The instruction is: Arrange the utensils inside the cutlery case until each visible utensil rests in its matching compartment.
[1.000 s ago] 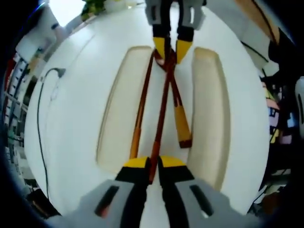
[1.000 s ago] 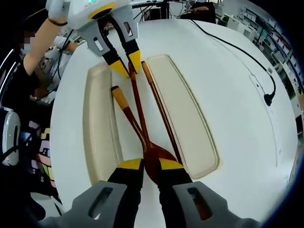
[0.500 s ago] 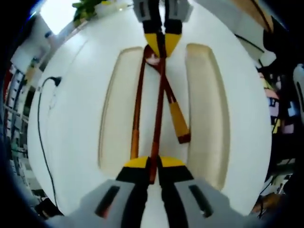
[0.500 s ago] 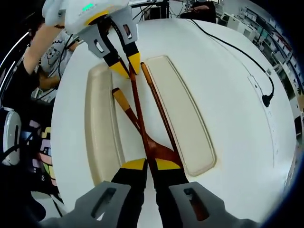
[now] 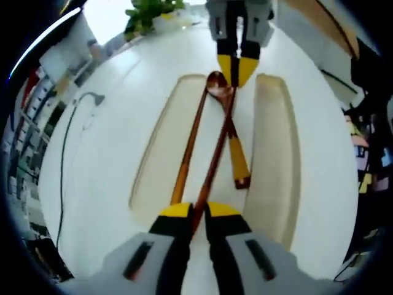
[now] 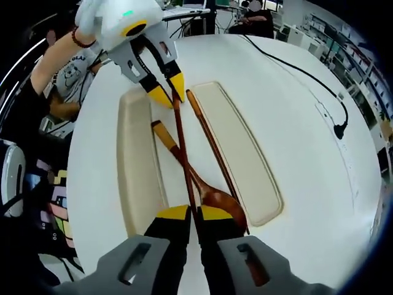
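Chopstick (image 5: pixel 212 166) between left tongs (image 5: pixel 199 210)

Both views look down closely from opposite ends, sharing the cutlery case (image 5: pixel 273 147) (image 6: pixel 242 153) lengthwise.

Grey claw (image 5: pixel 199 212) arms – yellow tips, black pads, white housing, green light

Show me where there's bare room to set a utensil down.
Both long cream compartments are mostly bare, and so is the white table toward the black cable. The middle strip is crowded with the crossed brown wooden utensils.
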A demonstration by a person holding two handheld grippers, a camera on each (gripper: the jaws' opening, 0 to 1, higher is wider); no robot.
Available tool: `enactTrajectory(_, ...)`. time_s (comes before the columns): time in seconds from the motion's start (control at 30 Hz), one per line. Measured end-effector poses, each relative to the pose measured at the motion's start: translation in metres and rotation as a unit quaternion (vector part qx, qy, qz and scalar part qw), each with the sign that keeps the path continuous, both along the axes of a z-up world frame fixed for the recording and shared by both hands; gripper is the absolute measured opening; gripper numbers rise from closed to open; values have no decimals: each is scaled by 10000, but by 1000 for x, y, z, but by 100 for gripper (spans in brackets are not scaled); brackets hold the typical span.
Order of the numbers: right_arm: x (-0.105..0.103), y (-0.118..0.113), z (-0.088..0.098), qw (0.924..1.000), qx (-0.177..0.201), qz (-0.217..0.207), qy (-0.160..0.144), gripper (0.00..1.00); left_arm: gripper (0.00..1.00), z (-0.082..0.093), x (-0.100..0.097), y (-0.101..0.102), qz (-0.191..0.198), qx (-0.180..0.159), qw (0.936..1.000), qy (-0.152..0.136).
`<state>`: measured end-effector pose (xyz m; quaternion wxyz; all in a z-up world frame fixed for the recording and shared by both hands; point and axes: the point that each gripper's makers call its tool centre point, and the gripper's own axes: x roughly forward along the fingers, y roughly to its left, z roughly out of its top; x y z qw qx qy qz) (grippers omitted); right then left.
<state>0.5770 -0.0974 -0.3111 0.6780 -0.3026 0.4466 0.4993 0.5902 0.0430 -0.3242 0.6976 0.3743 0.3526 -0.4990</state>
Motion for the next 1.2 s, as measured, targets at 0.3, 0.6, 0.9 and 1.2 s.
enactTrajectory(0.3, -5, 5, 12, 9985, 170, 440, -280, 2, 7, 2, -14, 1, -439, 311, 9984, -194)
enactTrajectory(0.6, -13, -4, 27, 9991, 113, 167, -366, 2, 6, 35, -10, -7, -729, 172, 9970, -217)
enactTrajectory(0.9, -52, 0, 37, 9976, 222, 474, -452, 2, 6, 53, -37, -1, -874, 43, 9961, 99)
enactTrajectory(1.2, -57, 10, 19, 9983, 127, 501, -253, 2, 7, 35, -40, 9, -720, 244, 9971, 83)
